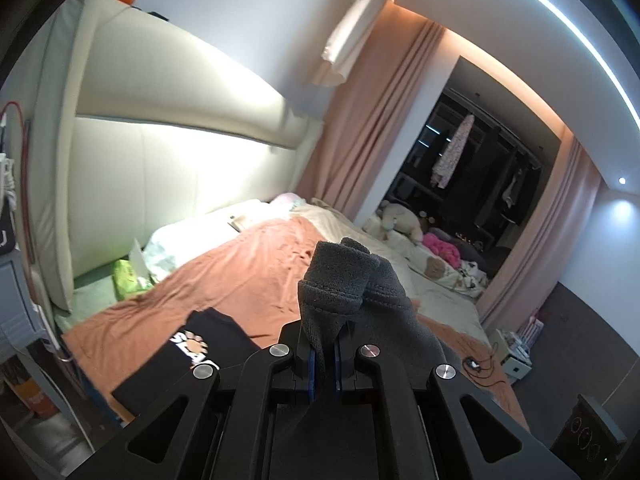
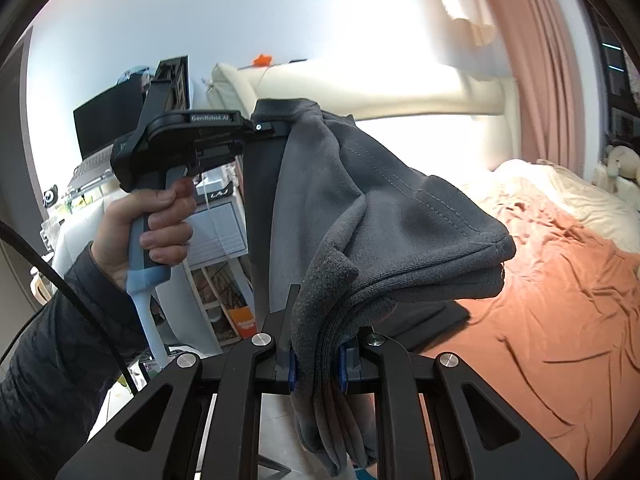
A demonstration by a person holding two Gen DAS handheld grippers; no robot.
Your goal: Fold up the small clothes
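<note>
A folded dark grey garment (image 2: 384, 216) hangs in the air between my two grippers, above the near edge of the bed. My right gripper (image 2: 316, 368) is shut on one thick folded edge of it. My left gripper (image 1: 325, 356) is shut on another part of the same grey garment (image 1: 352, 280), which bunches up above its fingers. In the right wrist view the left gripper (image 2: 276, 126) shows at upper left, held by a hand (image 2: 152, 232) in a dark sleeve. A folded black garment with a white print (image 1: 180, 356) lies on the orange sheet (image 1: 240, 276) below.
The bed has a cream padded headboard (image 1: 168, 128), pillows and a green pack (image 1: 128, 280) near its head, and plush toys (image 1: 400, 220) on the far side. Pink curtains (image 1: 372, 128) hang behind. A desk with a dark monitor (image 2: 104, 124) stands left of the bed.
</note>
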